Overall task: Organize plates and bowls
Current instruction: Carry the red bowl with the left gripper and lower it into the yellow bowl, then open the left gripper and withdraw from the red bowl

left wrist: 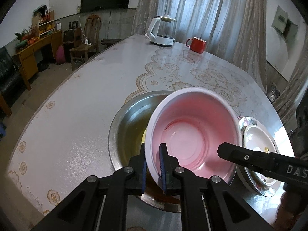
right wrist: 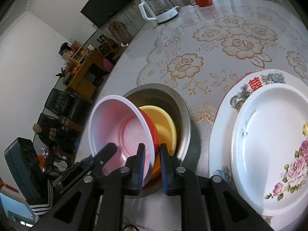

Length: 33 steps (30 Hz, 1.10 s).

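Bowl of red plastic with pale pink inside (left wrist: 192,132), tilted over yellow plastic bowl (right wrist: 165,127) inside steel basin (left wrist: 123,127) near table's (left wrist: 80,104) front edge; rim clamped by left gripper (left wrist: 154,165); right gripper (right wrist: 152,165) slightly parted astride same rim, not pressing; nesting step underway, probably; next: lower level, release; stacked floral plates (right wrist: 269,138) just beside.

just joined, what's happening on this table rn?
A person with a handheld claw in each hand is sorting dishes. The left claw is shut on the near rim of a red bowl with a pale inside, held tilted over a metal basin that already holds a yellow bowl. The right claw sits at the same rim, its pads not clearly pressing. Two floral plates are stacked beside the basin.
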Available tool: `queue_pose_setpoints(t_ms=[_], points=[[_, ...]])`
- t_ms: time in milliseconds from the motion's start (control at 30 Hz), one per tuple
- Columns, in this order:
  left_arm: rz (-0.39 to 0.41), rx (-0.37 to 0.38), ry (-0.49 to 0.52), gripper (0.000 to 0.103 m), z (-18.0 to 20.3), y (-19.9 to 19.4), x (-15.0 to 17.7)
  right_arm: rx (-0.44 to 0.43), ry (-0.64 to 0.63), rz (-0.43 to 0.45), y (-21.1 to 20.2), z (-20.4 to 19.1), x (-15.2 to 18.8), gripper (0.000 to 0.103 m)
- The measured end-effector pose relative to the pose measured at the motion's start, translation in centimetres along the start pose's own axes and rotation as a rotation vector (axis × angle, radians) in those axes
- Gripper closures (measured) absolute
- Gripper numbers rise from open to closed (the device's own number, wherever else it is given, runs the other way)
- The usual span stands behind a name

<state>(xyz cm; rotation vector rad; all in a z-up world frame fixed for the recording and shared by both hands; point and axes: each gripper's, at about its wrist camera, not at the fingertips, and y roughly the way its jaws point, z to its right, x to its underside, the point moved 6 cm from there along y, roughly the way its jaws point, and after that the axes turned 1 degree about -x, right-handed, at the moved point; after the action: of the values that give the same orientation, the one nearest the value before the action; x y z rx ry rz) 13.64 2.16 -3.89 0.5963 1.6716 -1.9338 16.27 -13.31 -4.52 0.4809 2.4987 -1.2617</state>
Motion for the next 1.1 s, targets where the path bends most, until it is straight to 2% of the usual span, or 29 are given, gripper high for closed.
queue_pose_setpoints(t_ms=[67,300,467,700,733,867,1000,1067,1100], points=[[0.002,-0.004,-0.003,0.091,-0.1,0.0,0.0,0.003,0.002,-0.002,-0.1,-0.1,0.0,0.08],[0.005,-0.02,-0.005,0.091,-0.6,0.2,-0.1,0.024,-0.049,-0.001,-0.2,-0.8,0.2,0.08],[0.006,-0.027,-0.002,0.091,-0.6,0.3,-0.3,0.05,-0.077,0.017,0.2,-1.0,0.1,0.086],[-0.001,-0.027,0.006,0.088,-0.4,0.8,-1.1,0.064,-0.046,0.03,0.6,-0.8,-0.9,0.086],[-0.001,-0.023,0.004,0.086,-0.5,0.7,-1.0,0.065,-0.04,0.031,0.5,-0.8,-1.1,0.084],[0.0,-0.004,-0.022,0.062,-0.9,0.5,-0.7,0.068,-0.02,0.038,0.3,-0.5,-1.2,0.083],[0.034,0.016,-0.039,0.049,-0.8,-0.4,-0.6,0.059,0.012,0.069,-0.5,0.1,-1.4,0.083],[0.057,-0.004,-0.032,0.039,-0.7,-1.0,-0.7,0.057,0.012,0.096,-1.0,0.1,-1.6,0.083],[0.065,-0.016,-0.026,0.038,-0.6,-1.2,-0.8,0.061,0.009,0.107,-1.2,0.1,-1.6,0.083]])
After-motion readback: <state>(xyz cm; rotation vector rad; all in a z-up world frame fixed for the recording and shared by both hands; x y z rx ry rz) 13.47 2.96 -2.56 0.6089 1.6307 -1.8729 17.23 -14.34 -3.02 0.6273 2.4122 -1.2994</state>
